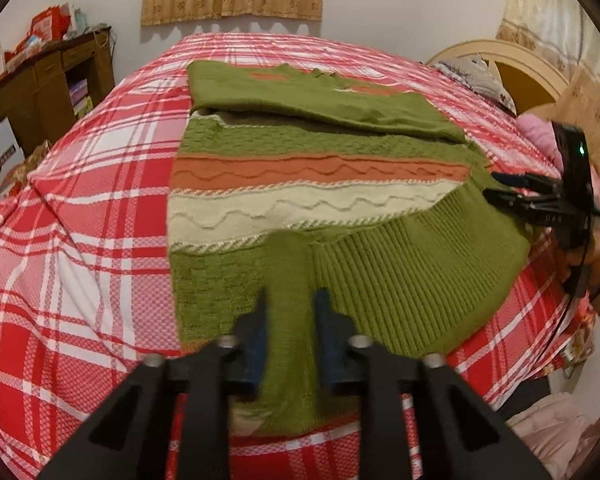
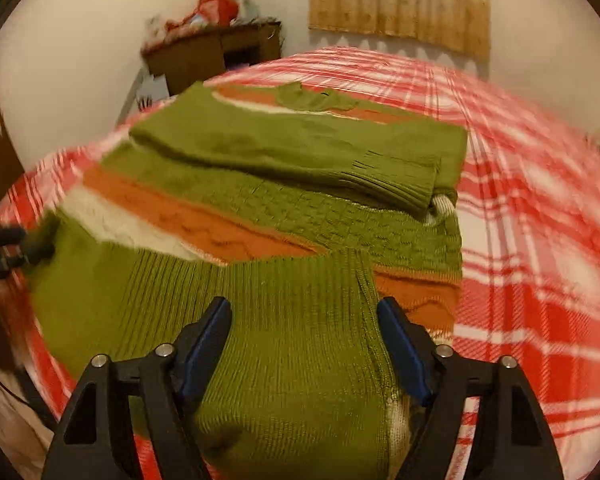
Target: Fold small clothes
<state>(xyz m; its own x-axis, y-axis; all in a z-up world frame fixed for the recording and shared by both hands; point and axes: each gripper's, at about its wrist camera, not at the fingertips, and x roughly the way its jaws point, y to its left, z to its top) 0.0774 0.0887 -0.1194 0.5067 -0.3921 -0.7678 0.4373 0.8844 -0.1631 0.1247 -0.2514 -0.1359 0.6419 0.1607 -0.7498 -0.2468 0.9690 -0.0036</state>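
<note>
Left hand-held gripper [image 1: 290, 312] pinches sweater [image 1: 300, 176] hem; neckline points away.

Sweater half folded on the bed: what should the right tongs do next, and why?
Probably close the right tongs on the ribbed hem. Their jaws stand apart with the hem lying between them, while the left tongs pinch a ridge of the sweater; both sides need a grip before the hem is lifted.

Matt ribbed knit sweater [image 1: 308, 168] on woven checked bedspread [image 1: 80, 240]; wooden cabinet [image 1: 48, 84].
</note>
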